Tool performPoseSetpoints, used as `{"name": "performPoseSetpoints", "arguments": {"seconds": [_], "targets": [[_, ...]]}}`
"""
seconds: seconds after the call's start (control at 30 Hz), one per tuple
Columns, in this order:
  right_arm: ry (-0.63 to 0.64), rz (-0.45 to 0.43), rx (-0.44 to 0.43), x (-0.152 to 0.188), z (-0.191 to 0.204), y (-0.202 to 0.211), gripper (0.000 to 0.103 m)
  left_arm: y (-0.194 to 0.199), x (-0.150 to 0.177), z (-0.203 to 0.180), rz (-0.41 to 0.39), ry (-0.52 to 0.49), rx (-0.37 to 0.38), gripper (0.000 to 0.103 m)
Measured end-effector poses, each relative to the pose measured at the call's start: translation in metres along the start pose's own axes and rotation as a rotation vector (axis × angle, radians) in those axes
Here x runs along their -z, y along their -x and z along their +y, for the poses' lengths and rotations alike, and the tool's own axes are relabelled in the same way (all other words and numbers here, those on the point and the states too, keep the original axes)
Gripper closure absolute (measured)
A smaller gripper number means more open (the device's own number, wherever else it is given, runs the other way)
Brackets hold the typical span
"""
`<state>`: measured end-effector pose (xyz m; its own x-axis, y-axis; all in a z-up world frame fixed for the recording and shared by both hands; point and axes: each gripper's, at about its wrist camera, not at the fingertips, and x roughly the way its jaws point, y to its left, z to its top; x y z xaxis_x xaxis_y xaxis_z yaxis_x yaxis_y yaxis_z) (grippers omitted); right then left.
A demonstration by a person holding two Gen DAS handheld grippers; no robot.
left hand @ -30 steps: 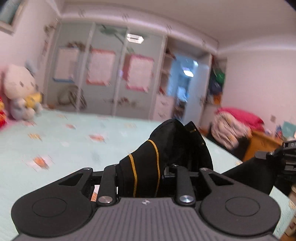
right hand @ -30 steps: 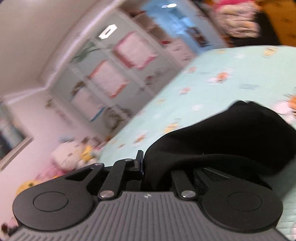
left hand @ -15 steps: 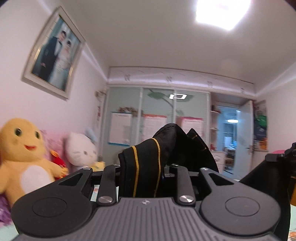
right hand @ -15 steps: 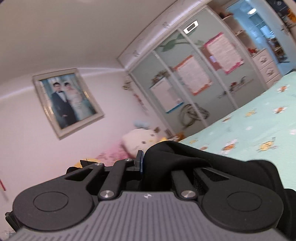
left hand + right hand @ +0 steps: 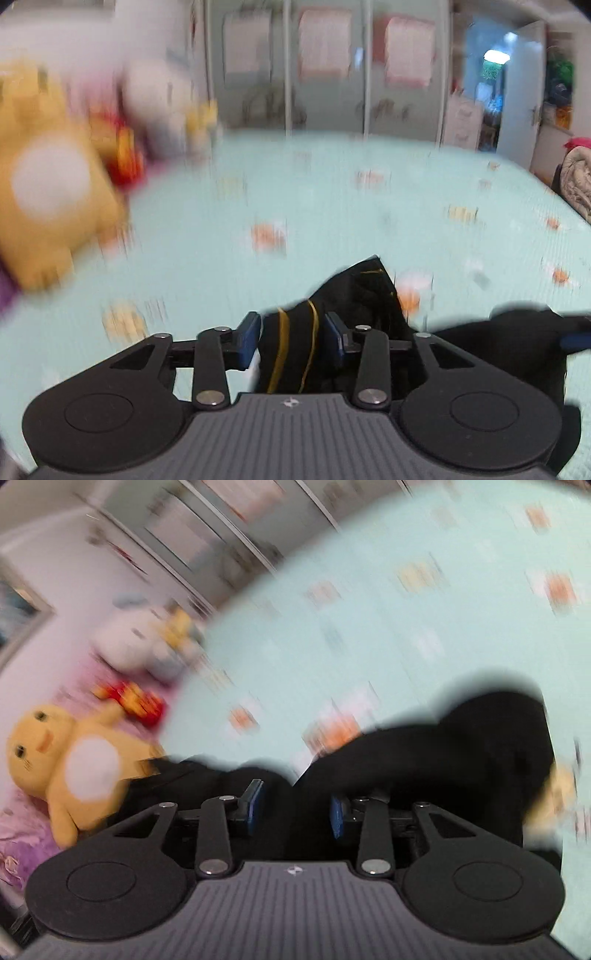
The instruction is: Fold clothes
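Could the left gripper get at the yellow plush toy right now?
Probably not: the left gripper has the black garment with yellow stripes between its pads, and the yellow plush toy sits well off to its left across the bedsheet.

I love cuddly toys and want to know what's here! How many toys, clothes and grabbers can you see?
Cuddly toys: 2, a yellow toy and a white toy
Clothes: 1, a black garment with yellow stripes
Grabbers: 2, the left gripper and the right gripper
Total: 5
The red thing near the toys is too blurred to tell.
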<state>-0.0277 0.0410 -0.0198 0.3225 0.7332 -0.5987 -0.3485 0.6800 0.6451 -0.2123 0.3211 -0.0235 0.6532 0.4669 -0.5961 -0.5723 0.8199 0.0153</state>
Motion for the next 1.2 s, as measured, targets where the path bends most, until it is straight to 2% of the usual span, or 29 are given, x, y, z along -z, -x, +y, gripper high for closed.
{"name": "performPoseSetpoints", "arguments": {"seconds": [0.1,0.2,0.23,0.3,0.4,0.43,0.53,0.67,0.97,1.03,1.1,1.2], "targets": [[-0.035,0.047,-0.016,0.039,-0.047,0.013,0.053,-0.002,0.029,0.025,0.032,0.079,-0.022,0.064],[-0.077,0.036,-0.047,0.067,-0.081,0.036,0.051,0.021,0.038,0.052,0.001,0.176,-0.012,0.061],[-0.095,0.021,-0.049,0.075,-0.089,0.042,0.049,0.028,0.046,0.05,-0.001,0.177,0.008,0.059],[-0.134,-0.019,-0.049,0.089,-0.105,0.052,0.038,0.043,0.063,0.047,0.0,0.171,0.048,0.052],[-0.177,-0.078,-0.032,0.099,-0.116,0.053,0.035,0.056,0.091,0.035,0.034,0.138,0.099,0.047],[-0.189,-0.079,-0.032,0.102,-0.119,0.051,0.034,0.053,0.101,0.03,0.05,0.133,0.112,0.043],[-0.223,-0.065,-0.037,0.108,-0.122,0.044,0.033,0.038,0.127,0.012,0.121,0.119,0.137,0.04],[-0.195,-0.055,-0.039,0.119,-0.112,0.034,0.029,0.02,0.139,0.002,0.193,0.149,0.182,0.039],[-0.112,-0.028,-0.022,0.146,-0.099,0.016,0.028,0.052,0.137,-0.004,0.18,0.215,0.279,0.036],[-0.1,-0.028,-0.018,0.148,-0.097,0.012,0.028,0.06,0.14,-0.011,0.17,0.191,0.314,0.031],[-0.091,-0.026,-0.009,0.15,-0.096,0.007,0.028,0.057,0.145,-0.022,0.182,0.139,0.327,0.03],[-0.08,-0.014,0.016,0.152,-0.093,-0.005,0.028,0.036,0.147,-0.033,0.217,0.112,0.292,0.03]]}}
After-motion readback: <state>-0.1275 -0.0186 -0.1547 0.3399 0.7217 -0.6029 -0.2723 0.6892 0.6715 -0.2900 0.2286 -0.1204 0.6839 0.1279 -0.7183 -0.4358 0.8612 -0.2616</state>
